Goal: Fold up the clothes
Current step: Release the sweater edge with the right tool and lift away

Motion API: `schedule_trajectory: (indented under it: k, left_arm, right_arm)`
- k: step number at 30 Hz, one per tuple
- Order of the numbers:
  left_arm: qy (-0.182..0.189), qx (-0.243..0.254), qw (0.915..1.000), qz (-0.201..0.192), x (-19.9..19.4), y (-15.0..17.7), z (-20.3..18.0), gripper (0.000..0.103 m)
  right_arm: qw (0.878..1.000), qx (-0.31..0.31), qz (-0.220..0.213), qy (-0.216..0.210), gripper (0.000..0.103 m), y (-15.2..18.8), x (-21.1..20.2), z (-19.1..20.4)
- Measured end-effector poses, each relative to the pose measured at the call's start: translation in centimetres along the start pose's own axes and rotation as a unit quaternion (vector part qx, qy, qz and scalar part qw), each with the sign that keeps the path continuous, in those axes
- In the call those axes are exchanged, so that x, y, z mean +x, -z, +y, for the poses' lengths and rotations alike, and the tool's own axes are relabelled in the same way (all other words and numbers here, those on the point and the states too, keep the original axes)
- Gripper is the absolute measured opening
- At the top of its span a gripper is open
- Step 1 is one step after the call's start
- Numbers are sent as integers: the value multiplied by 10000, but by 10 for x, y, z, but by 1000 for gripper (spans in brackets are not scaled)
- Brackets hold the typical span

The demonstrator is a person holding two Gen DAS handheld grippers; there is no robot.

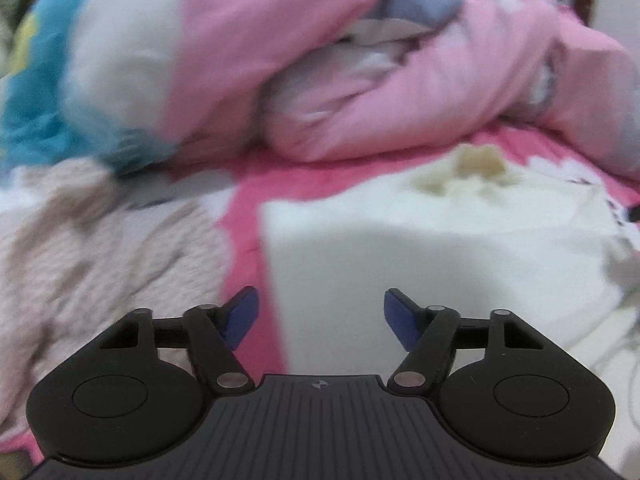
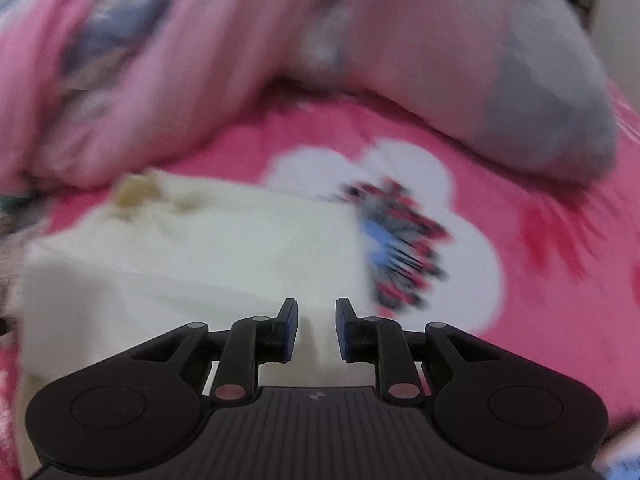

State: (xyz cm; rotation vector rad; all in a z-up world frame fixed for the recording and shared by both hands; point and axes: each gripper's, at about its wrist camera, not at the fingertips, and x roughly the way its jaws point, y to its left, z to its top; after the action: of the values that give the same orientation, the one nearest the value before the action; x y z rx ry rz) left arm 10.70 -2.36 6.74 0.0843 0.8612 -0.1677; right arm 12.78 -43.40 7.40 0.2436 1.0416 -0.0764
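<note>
A white folded garment [image 1: 440,248] lies flat on the pink flowered bedsheet [image 1: 248,216]; it has a yellowish patch near its far edge. It also shows in the right wrist view [image 2: 192,256]. My left gripper [image 1: 320,318] is wide open and empty, above the garment's near left corner. My right gripper [image 2: 317,330] is partly open with nothing between its fingers, above the garment's near right part. Both views are blurred.
A bunched pink quilt [image 1: 320,60] lies across the back of the bed, also in the right wrist view [image 2: 200,64]. A beige fluffy cloth [image 1: 88,248] lies left of the white garment. A blue and white cloth [image 1: 60,92] sits at the far left.
</note>
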Motion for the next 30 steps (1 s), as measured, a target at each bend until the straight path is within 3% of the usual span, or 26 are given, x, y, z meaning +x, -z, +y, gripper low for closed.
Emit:
schedule_trajectory:
  k: [3,7,11,13,15,18,20,25,30]
  left_arm:
    - [400,-210,9987,215,33,1,-5,61]
    - [348,-353,9983,290,68,16,2,66]
    - [489,-330,9978,311,55,8,10,64]
    - [589,-434,9972,134,49,0,14,65]
    - [552,-552,9969,0,54,-8,21,66]
    - [338,-675,9968,255,91,-15,26,67]
    - [325,-620,9969,363,111,-11,27,73]
    - [254,-370,9987,251,92,-15,22,71]
    - [393,-259,9988,109,54,-10,28,72]
  right_arm:
    - [9983,-420,138,-383,21,-1,19,23]
    - [9973,-478,422,-350,17,12,63,31]
    - [9973,-517,402,-319,17,12,69,30]
    - [9970,-648,309,-292,18,9,59,36]
    - [9970,-713,164,-268,18,8,52,38]
    - [9983,-545,178,-112,18,6,68,31]
    - [9993,-320,133,-109,18,7,81,25]
    - [9996,-252,100,46,21,3,76,28]
    - [9999,109,-14,38,21,-3,39,23]
